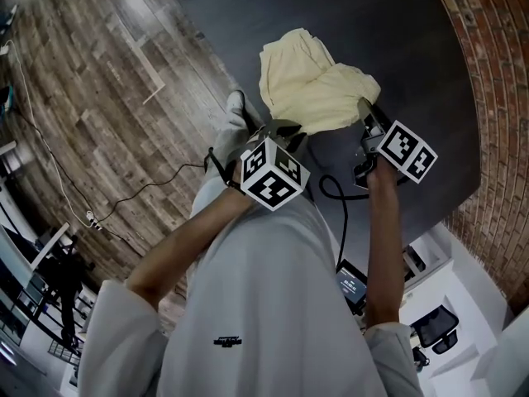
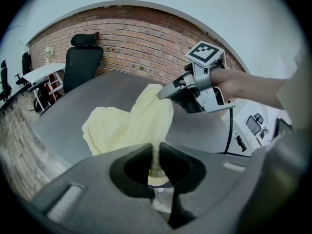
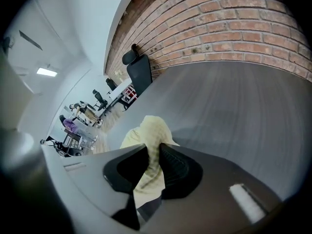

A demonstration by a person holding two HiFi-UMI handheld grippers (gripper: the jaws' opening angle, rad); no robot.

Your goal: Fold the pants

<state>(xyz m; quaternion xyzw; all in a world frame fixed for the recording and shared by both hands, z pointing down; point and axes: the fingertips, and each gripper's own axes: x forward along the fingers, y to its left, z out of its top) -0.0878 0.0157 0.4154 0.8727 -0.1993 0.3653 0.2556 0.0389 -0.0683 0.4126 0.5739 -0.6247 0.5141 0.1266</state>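
Pale yellow pants (image 1: 310, 89) bunched on the dark surface (image 1: 413, 48), near edge lifted clear. Pinched there by left tongs (image 2: 155, 155) and right tongs (image 3: 152, 157), each narrowed onto cloth. Likely early: no tidy fold yet, spreading and folding over left to do.

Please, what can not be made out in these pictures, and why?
1. Head view: the pinched parts of the pants are hidden under the left gripper and right gripper.
2. Both gripper views: the cloth between the jaws is bunched; waistband or leg, cannot tell.
3. Head view: the table has part of its near edge covered by the person's torso.
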